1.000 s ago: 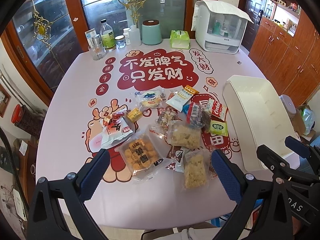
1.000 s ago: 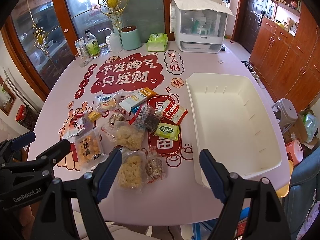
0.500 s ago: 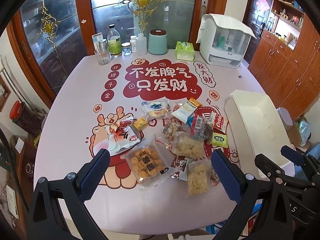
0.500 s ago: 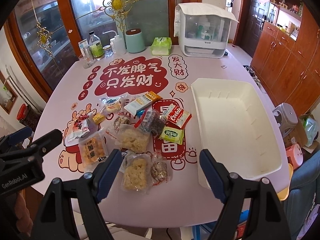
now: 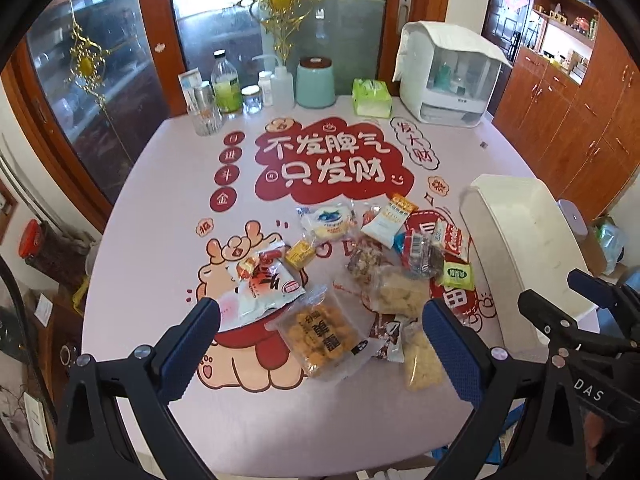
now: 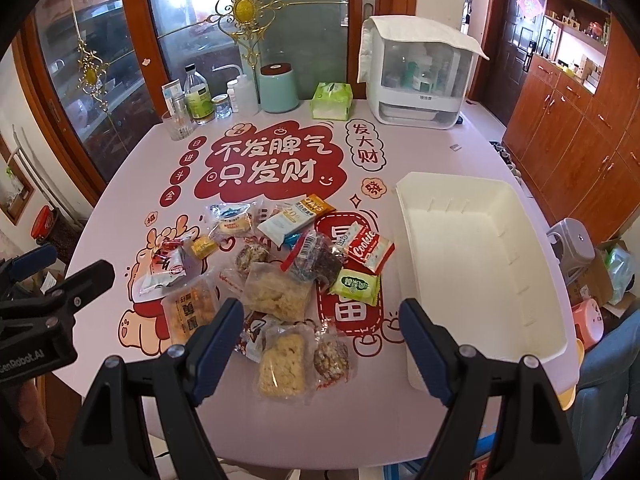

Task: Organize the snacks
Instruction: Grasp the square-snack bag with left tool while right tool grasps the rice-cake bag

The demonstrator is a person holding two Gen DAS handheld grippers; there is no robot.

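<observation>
Several snack packets lie in a loose pile on the pink table (image 5: 160,208): an orange puff bag (image 5: 322,334), a red-and-white bag (image 5: 264,286), a pale rice-crisp pack (image 6: 282,362), a red Cookie pack (image 6: 370,246) and a green pack (image 6: 356,286). An empty white bin (image 6: 476,260) stands to the right of the pile; it also shows in the left wrist view (image 5: 520,248). My left gripper (image 5: 320,342) is open above the near edge, over the puff bag. My right gripper (image 6: 320,350) is open above the rice-crisp pack. Both are empty.
At the table's far edge stand bottles and jars (image 5: 226,88), a glass (image 5: 206,120), a mint canister (image 5: 316,82), a green tissue pack (image 5: 372,98) and a white covered rack (image 5: 448,76). Wooden cabinets (image 6: 580,120) line the right wall. A stool (image 6: 572,246) sits beside the table.
Both grippers have drawn back and risen a little, so the table and pile look farther off. Jaws stay open. No snack has moved.
</observation>
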